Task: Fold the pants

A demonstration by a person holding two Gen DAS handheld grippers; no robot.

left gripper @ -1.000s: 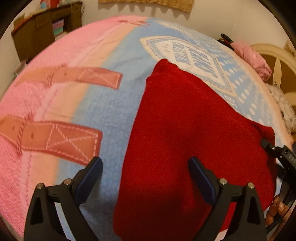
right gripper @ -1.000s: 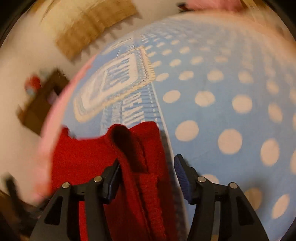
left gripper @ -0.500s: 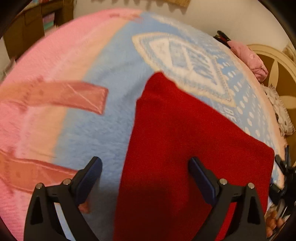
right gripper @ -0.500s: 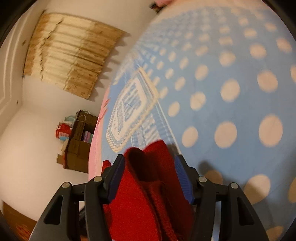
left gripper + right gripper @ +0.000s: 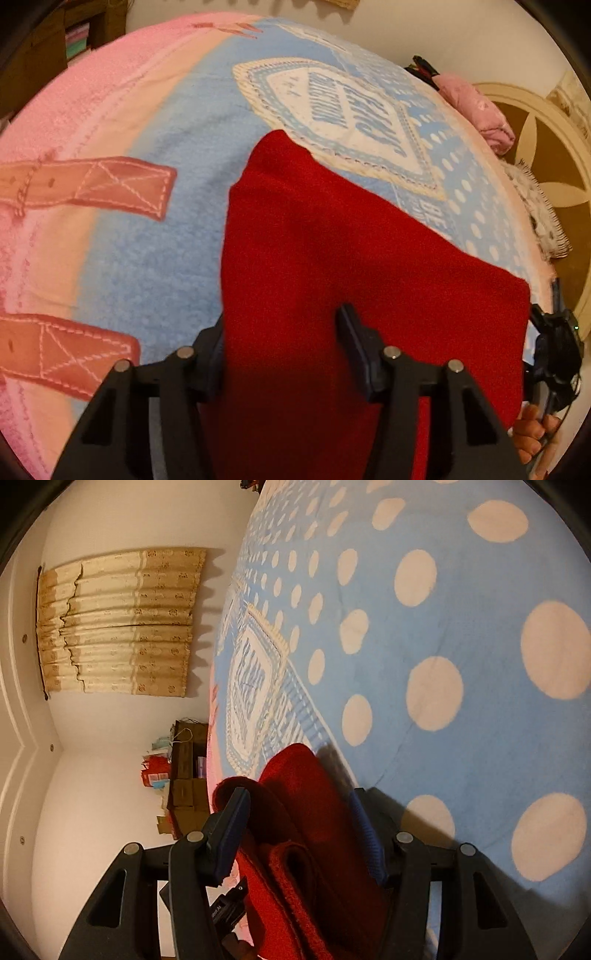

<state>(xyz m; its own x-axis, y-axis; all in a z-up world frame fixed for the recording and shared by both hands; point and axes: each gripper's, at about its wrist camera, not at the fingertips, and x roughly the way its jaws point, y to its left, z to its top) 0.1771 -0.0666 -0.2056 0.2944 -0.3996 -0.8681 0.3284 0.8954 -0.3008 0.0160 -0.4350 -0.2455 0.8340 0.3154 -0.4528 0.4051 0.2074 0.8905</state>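
Note:
The red pants (image 5: 351,258) hang and drape over the patterned blanket (image 5: 155,236), lifted at their near edge. My left gripper (image 5: 280,332) is closed on the near left part of the red cloth, which passes between its two fingers. My right gripper (image 5: 299,812) is closed on a bunched, folded edge of the red pants (image 5: 306,834), held above the blue polka-dot part of the blanket (image 5: 443,646). The right gripper also shows in the left wrist view (image 5: 554,339) at the pants' right corner.
A pink pillow (image 5: 476,107) and a cream headboard (image 5: 546,155) lie at the far right. A brown shelf (image 5: 184,775) stands by the wall, under a beige curtain (image 5: 122,624). The blanket's pink side with brown strap prints (image 5: 92,184) lies to the left.
My left gripper's fingers have closed in on the red cloth. My right gripper has closed on the bunched edge and lifted and tilted it, so the wall now fills its left side.

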